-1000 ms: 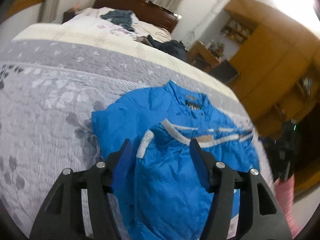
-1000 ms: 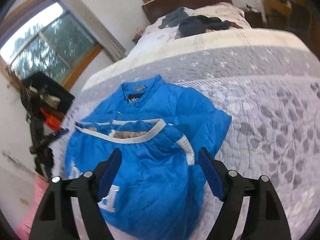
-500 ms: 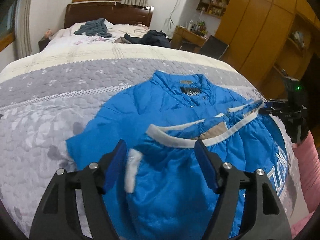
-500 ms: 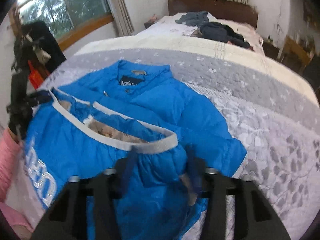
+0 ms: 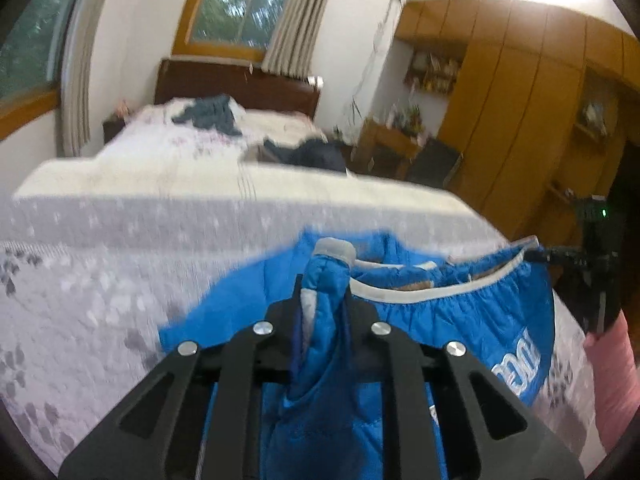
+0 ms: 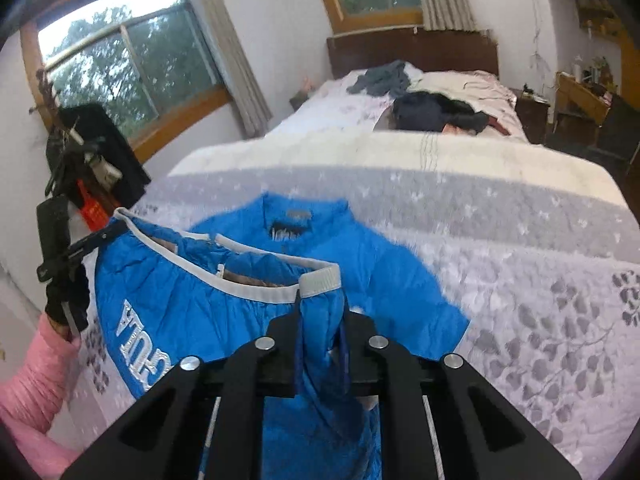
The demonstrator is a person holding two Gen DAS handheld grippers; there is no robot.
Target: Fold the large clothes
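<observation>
The left hand-held gripper (image 5: 324,300) was closed on a bunch of blue fabric at one corner of the hem of the blue padded jacket (image 6: 360,264), just under its white elastic band (image 5: 420,292). The right hand-held gripper (image 6: 320,320) was clamped in the same way on the opposite hem corner, so the lower edge hung lifted between the two. The upper part of the jacket, with the collar (image 6: 292,216), lay flat on the grey floral quilt (image 6: 540,280) of the bed (image 5: 132,240). Farther away, dark clothes (image 6: 436,112) lay near the wooden headboard (image 6: 412,52).

The step in hand seemed to be to carry the hem toward the collar. To do it well, both grippers should probably move together at equal height, keep the band stretched, and release only when the hem is level with the shoulders, because the slippery padded fabric could slide or wrinkle.
</observation>
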